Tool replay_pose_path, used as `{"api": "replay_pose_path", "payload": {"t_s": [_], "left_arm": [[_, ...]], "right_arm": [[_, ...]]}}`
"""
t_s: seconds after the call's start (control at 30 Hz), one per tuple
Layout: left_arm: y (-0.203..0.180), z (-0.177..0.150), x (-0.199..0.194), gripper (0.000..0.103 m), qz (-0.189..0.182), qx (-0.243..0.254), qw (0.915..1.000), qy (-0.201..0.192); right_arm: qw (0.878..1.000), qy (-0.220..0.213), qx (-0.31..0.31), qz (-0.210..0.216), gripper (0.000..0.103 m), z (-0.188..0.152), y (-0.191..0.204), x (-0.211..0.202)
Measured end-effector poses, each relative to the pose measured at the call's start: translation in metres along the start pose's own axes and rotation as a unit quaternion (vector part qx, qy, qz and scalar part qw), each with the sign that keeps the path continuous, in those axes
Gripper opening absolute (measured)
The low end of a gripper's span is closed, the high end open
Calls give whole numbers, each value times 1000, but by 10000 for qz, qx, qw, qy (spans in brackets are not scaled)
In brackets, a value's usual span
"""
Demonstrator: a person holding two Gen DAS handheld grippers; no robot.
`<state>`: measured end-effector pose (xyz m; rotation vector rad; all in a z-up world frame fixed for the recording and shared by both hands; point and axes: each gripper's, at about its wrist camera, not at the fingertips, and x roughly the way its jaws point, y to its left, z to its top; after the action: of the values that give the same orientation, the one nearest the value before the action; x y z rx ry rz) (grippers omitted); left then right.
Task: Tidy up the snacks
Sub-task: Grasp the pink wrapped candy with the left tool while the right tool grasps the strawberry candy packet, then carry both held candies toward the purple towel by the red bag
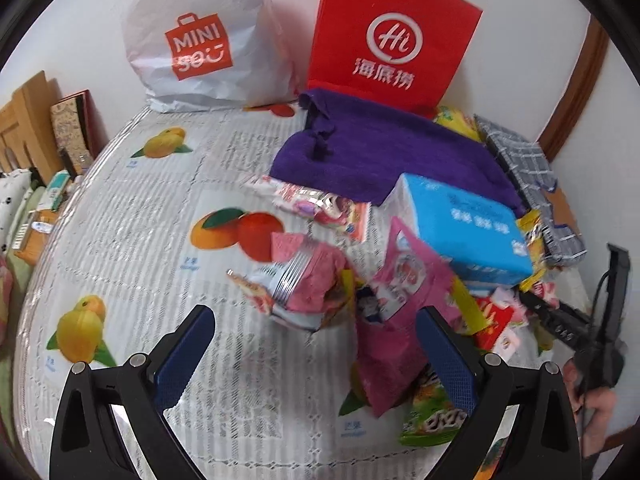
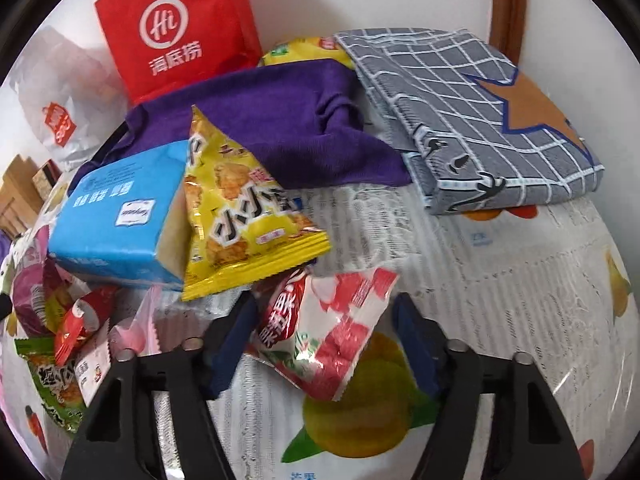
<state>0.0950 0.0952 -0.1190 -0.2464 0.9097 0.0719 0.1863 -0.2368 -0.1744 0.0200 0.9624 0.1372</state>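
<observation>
Left gripper (image 1: 316, 344): jaws wide, empty, over the near edge of the pile; pink packets (image 1: 316, 276) just ahead.
Pile: snacks heaped mid-table, blue box (image 2: 120, 216) on top, yellow bag (image 2: 244, 216) leaning on it.
Right gripper (image 2: 324, 344): jaws half-wide, straddling the red-white packet (image 2: 332, 340); left pad touching, right pad apart.
Packet: lies near, right edge of the pile, on the cloth (image 2: 500, 280).
Advice: centre on the packet body, not its crimped end; pinch only this one, lift clear of the yellow bag.
</observation>
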Motion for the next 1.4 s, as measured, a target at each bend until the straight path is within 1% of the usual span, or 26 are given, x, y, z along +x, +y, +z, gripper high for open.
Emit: {"api": "replay_pose_path", "payload": {"t_s": [0.07,0.17,0.27,0.37,0.43,0.5,0.57,0.63,0.7,0.73,0.83,0.87,0.93,0.97,1.03,1.13,1.23,1.4], "left_arm": [[1,3,0,101,63,-14,10000,-43],[8,9,2,101,56,-83,9999,-73],[18,18,7,100,177,-199,9996,-84],[18,27,17,96,244,-169,9996,-15],[14,31,25,94,221,-68,9997,48],[10,34,36,90,126,11,9998,137],[7,35,47,84,129,36,9996,232],[6,35,59,76,69,64,9992,400],[5,33,67,75,-141,102,9983,560],[5,31,69,70,-188,112,9980,600],[6,25,72,59,-315,124,9975,627],[6,23,71,52,-359,120,9974,610],[7,20,67,50,-385,127,9975,572],[5,18,64,46,-349,164,9978,534],[7,14,56,46,-285,208,9984,453],[14,13,45,46,-242,118,9990,354],[23,11,32,46,-265,-37,9993,273],[23,4,13,46,-308,-64,9994,150]], "right_arm": [[10000,-15,-57,58,45,-1,1,-1],[9999,5,-150,70,38,-3,3,-5],[9999,15,-135,106,34,-6,1,-8],[9999,15,-54,109,33,-11,-3,-14],[9999,44,-31,120,32,-15,-5,-16],[9999,75,-20,109,32,-19,-5,-19],[9999,95,-8,79,32,-24,-6,-22],[9999,117,10,62,32,-28,-7,-25],[9999,127,55,95,32,-33,-8,-28],[9999,119,65,105,32,-35,-8,-29],[9999,78,73,68,32,-39,-5,-29],[9999,53,80,67,33,-40,-4,-29],[9999,40,108,89,33,-40,-4,-28],[9999,45,128,100,32,-39,-4,-28],[9998,50,115,144,31,-38,-2,-30],[9999,-39,48,138,30,-38,2,-39],[9998,-113,-14,175,30,-40,7,-49],[9994,-248,-30,236,29,-43,11,-67]]}}
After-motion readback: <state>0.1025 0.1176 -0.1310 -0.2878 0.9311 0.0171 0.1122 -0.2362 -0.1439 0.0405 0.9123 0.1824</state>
